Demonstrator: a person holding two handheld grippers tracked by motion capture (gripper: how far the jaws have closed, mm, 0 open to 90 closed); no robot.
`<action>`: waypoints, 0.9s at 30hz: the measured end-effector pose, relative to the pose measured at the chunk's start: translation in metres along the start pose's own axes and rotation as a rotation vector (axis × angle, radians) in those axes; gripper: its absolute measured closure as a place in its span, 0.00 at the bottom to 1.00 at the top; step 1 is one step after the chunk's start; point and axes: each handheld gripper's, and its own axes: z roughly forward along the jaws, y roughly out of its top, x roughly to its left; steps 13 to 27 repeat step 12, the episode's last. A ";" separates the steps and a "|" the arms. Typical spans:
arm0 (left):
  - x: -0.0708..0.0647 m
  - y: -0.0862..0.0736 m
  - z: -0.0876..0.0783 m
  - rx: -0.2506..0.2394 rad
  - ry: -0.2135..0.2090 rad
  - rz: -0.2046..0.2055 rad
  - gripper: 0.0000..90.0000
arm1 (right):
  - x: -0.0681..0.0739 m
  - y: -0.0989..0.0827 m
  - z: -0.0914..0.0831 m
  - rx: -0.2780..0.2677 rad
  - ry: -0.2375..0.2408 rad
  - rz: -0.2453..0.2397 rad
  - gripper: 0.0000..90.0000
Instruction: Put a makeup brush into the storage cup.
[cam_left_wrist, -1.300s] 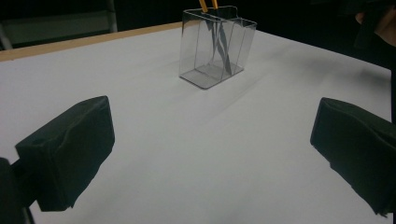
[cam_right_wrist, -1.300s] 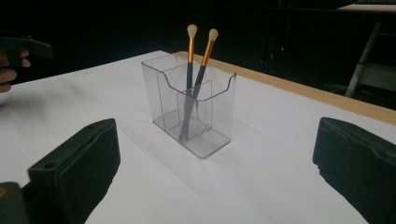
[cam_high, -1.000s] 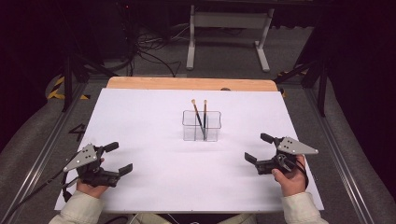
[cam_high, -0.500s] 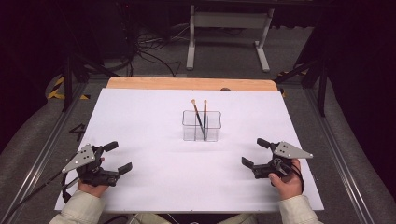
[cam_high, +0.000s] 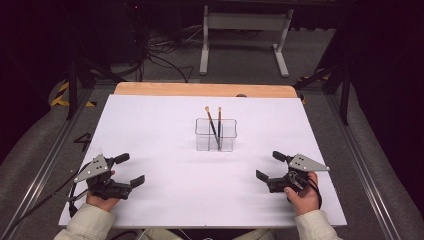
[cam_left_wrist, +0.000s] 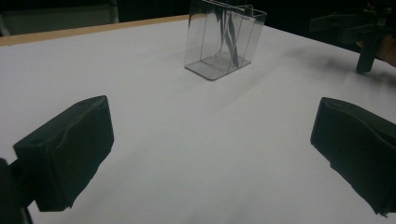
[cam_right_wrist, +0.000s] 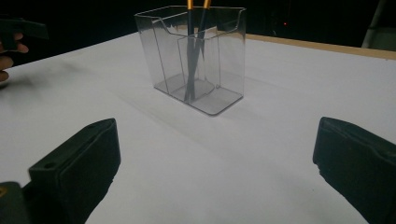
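Note:
A clear plastic holder (cam_high: 216, 135) stands upright in the middle of the white table (cam_high: 165, 120). Two dark-handled brushes (cam_high: 215, 125) lean inside it, their tips up. The holder (cam_left_wrist: 223, 39) shows far ahead in the left gripper view, and the holder (cam_right_wrist: 196, 58) with the brushes (cam_right_wrist: 194, 51) sits closer in the right gripper view. My left gripper (cam_high: 129, 170) rests near the front left corner, jaws wide apart and empty. My right gripper (cam_high: 271, 166) rests near the front right, open and empty too. Both lie well short of the holder.
A wooden strip (cam_high: 205, 90) runs along the table's far edge. Metal rails (cam_high: 45, 165) flank both sides. Beyond the table are cables (cam_high: 160, 60) on the floor and a white stand (cam_high: 245, 30). The other gripper (cam_left_wrist: 359, 32) appears at the left gripper view's far right.
The right gripper has drawn back toward the front edge and slightly left. The left gripper has barely moved. The holder and brushes stay put.

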 end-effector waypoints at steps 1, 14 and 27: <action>0.000 0.000 0.001 0.003 0.001 0.008 0.00 | 0.000 -0.001 0.000 0.001 0.000 0.005 0.02; -0.002 -0.001 0.005 0.036 -0.001 0.016 0.00 | 0.001 -0.004 0.000 -0.013 -0.007 0.011 0.02; -0.002 -0.001 0.005 0.036 -0.001 0.016 0.00 | 0.001 -0.004 0.000 -0.013 -0.007 0.011 0.02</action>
